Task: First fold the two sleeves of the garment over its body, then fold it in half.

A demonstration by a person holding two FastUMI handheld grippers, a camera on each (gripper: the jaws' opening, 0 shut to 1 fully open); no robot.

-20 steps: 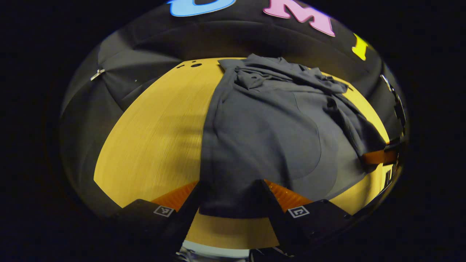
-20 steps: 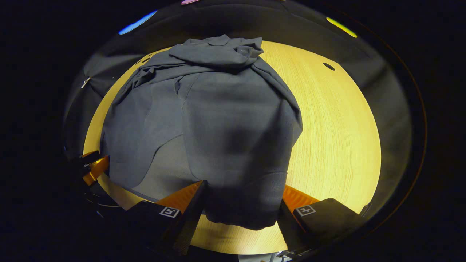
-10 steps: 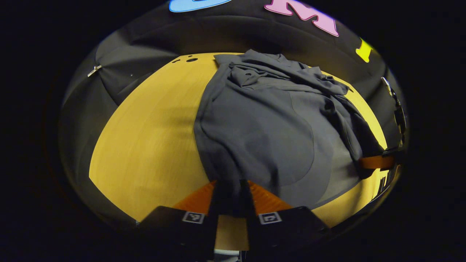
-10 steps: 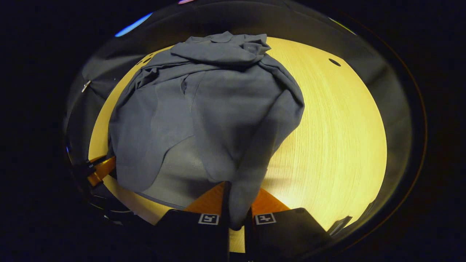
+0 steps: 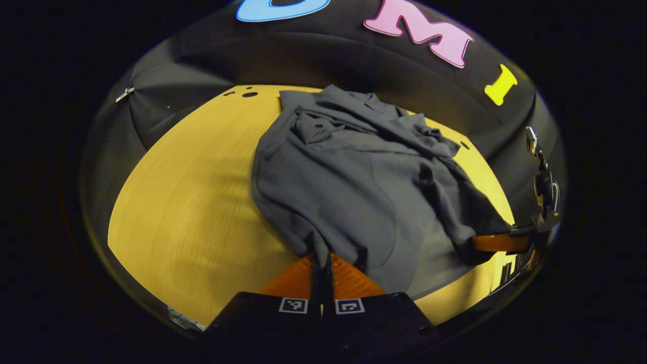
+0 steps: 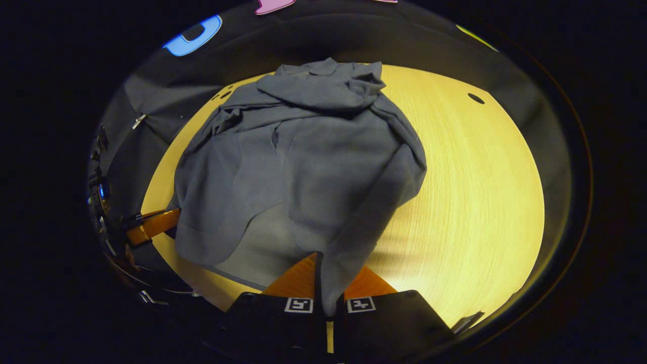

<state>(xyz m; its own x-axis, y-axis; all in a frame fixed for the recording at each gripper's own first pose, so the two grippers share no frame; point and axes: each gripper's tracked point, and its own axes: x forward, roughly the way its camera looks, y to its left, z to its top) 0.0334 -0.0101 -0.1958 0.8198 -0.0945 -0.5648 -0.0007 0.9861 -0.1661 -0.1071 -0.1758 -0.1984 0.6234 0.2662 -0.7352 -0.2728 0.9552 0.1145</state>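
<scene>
**Two grippers, one garment, both pinching the near hem**

I count one garment (image 5: pixel 349 187) on one wooden table (image 5: pixel 192 202), and I have two grippers on it. The garment is a dark grey top lying in the middle of the table, its collar end bunched up at the far side near the booth's black cloth wall (image 5: pixel 313 55), its hem end toward me.

In the left gripper view, my left gripper (image 5: pixel 322 265) has its two fingers drawn together with a fold of the near hem pinched between them; the cloth rises from the tips in a tight pleat. Off to the right in that same view I see the right gripper (image 5: pixel 498 242) at the garment's other near corner, dark fabric draped over its fingers.

In the right gripper view, the right gripper (image 6: pixel 323 283) also has its two fingers pressed together on a strip of the hem, which runs up from the tips into the body of the garment (image 6: pixel 303 162). At the left edge there, the left gripper (image 6: pixel 151 226) touches the garment's left near corner.

I see two small dark holes (image 5: pixel 242 94) in the tabletop at the far left corner in the left gripper view, and one more hole (image 6: pixel 475 98) at the far right in the right gripper view. The near middle of the hem sags flat on the table between the two grips.
</scene>
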